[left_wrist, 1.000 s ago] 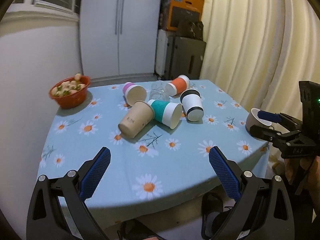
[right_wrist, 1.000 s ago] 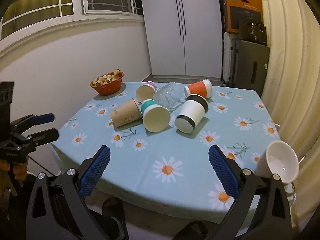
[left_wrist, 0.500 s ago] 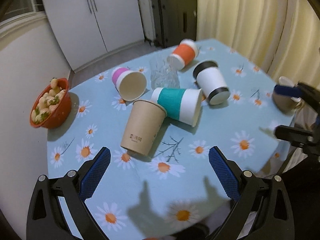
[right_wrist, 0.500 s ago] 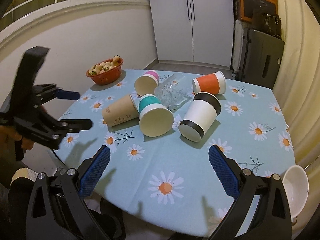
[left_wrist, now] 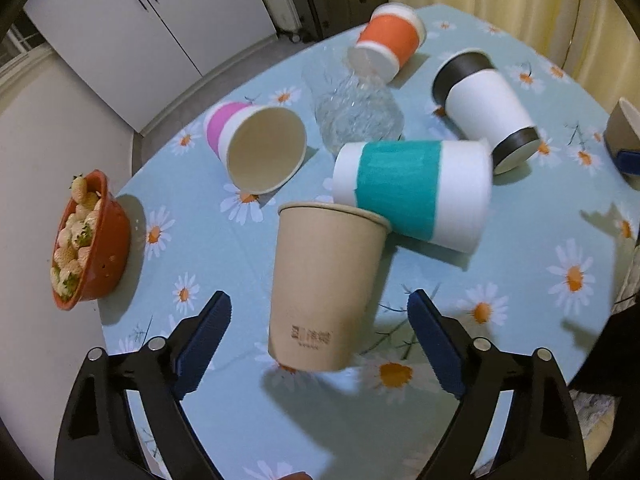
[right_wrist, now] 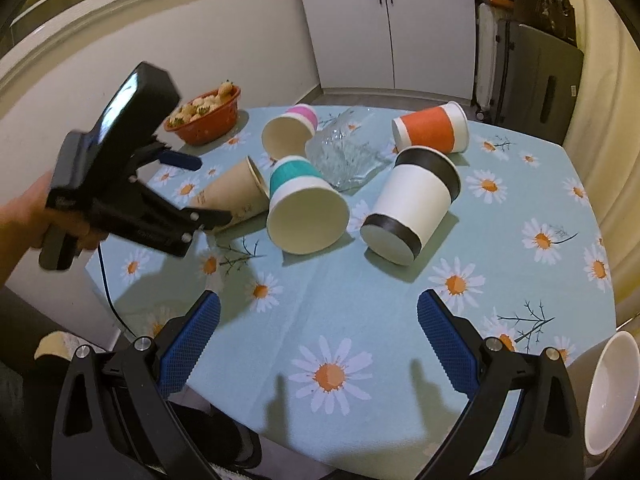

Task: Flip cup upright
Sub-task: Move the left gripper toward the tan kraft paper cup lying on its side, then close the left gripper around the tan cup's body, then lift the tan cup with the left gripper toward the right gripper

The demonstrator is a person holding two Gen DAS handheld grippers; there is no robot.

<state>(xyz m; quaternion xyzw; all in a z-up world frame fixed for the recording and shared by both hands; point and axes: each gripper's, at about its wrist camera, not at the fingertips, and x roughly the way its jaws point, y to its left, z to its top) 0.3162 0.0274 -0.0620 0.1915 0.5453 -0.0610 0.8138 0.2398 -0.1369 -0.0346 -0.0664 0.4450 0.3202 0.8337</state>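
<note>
Several paper cups lie on their sides on the daisy tablecloth (left_wrist: 208,240): a brown one (left_wrist: 324,288), a teal-banded one (left_wrist: 416,196), a pink-banded one (left_wrist: 260,146), a black-banded white one (left_wrist: 484,108) and an orange one (left_wrist: 390,42). My left gripper (left_wrist: 318,336) is open, its blue pads either side of the brown cup's base end without touching it. It also shows in the right wrist view (right_wrist: 200,188), over the brown cup (right_wrist: 232,196). My right gripper (right_wrist: 318,336) is open and empty above the near part of the table.
A clear glass (left_wrist: 356,112) lies on its side among the cups. An orange bowl of fruit (left_wrist: 86,240) stands at the table's left edge. A white bowl (right_wrist: 612,388) sits at the near right edge. A white cabinet and a curtain stand behind the table.
My left gripper has moved forward and down over the table until the brown cup lies between its open fingers. My right gripper has edged a little closer to the cups.
</note>
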